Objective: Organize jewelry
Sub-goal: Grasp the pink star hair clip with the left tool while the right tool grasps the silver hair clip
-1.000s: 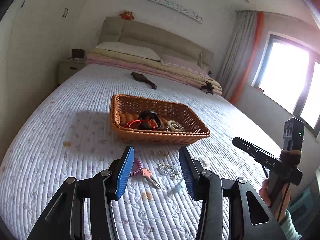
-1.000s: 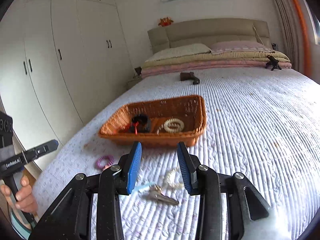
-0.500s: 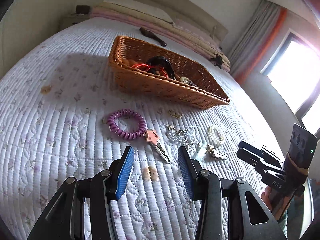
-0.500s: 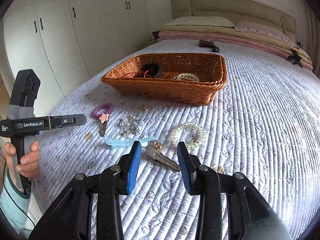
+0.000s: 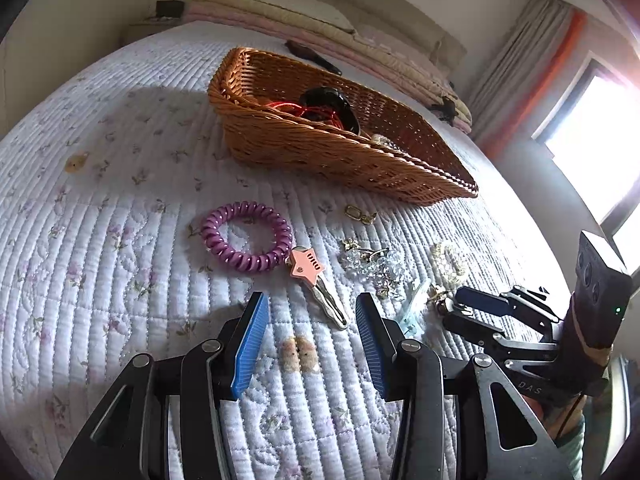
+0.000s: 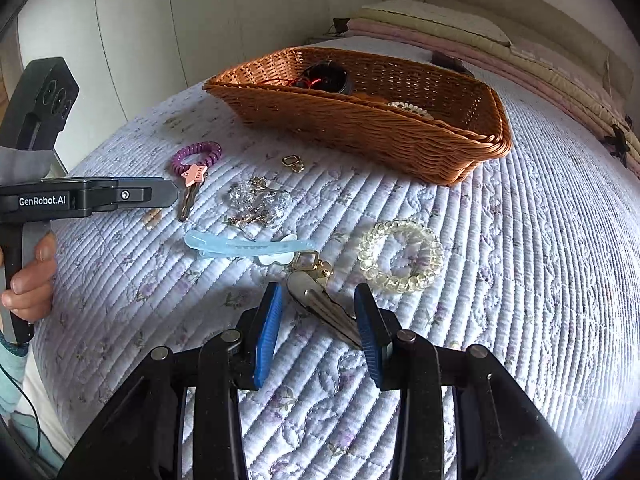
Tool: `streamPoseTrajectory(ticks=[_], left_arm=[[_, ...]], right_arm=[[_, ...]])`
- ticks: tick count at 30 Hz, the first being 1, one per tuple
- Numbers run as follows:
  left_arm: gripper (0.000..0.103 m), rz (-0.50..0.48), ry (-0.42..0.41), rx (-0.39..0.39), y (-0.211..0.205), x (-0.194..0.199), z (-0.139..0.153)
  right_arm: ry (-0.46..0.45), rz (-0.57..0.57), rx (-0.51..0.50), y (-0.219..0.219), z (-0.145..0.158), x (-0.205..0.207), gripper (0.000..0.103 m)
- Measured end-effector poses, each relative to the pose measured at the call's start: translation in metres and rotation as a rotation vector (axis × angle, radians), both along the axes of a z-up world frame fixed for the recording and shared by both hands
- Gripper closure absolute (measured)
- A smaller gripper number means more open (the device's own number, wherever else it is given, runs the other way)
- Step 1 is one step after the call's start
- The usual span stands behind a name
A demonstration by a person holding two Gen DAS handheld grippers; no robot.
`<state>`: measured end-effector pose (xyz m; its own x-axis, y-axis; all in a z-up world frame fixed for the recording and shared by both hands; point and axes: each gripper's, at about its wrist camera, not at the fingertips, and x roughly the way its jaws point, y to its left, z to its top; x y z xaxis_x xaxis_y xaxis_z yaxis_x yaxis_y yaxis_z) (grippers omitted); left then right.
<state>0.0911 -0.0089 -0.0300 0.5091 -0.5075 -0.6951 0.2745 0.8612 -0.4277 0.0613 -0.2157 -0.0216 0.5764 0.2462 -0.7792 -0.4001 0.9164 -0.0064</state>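
Note:
A wicker basket (image 5: 404, 184) (image 6: 400, 148) on the bed holds a black and red item (image 5: 328, 106) and a bead bracelet (image 6: 410, 109). Loose on the quilt lie a purple coil hair tie (image 5: 246, 238), a pink star hair clip (image 5: 318, 284), a crystal cluster (image 6: 260, 200), a blue clip (image 6: 248, 246), a clear coil tie (image 6: 400, 256), a small gold ring (image 6: 293, 163) and a silver clip with gold charm (image 6: 320, 304). My left gripper (image 5: 310, 316) is open just before the star clip. My right gripper (image 6: 318, 310) is open, its jaws either side of the silver clip.
The bed is covered by a white quilted spread (image 6: 540, 280). Pillows and a folded blanket (image 6: 480, 40) lie at the headboard. White wardrobes (image 6: 140, 20) stand to the left, a bright window (image 5: 592, 128) to the right. A dark object (image 5: 316, 58) lies beyond the basket.
Both grippers have lowered and moved forward toward the loose items. The right gripper's jaws now straddle the silver clip. Both stay open.

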Motion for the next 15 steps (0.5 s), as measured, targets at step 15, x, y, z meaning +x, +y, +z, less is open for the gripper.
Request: streamPoseTrajectory(ticks=[15], left_arm=[[0.086, -0.027, -0.091, 0.274, -0.040, 0.002, 0.004]], right_arm=[[0.065, 0.060, 0.093, 0.010, -0.002, -0.019, 0.068]])
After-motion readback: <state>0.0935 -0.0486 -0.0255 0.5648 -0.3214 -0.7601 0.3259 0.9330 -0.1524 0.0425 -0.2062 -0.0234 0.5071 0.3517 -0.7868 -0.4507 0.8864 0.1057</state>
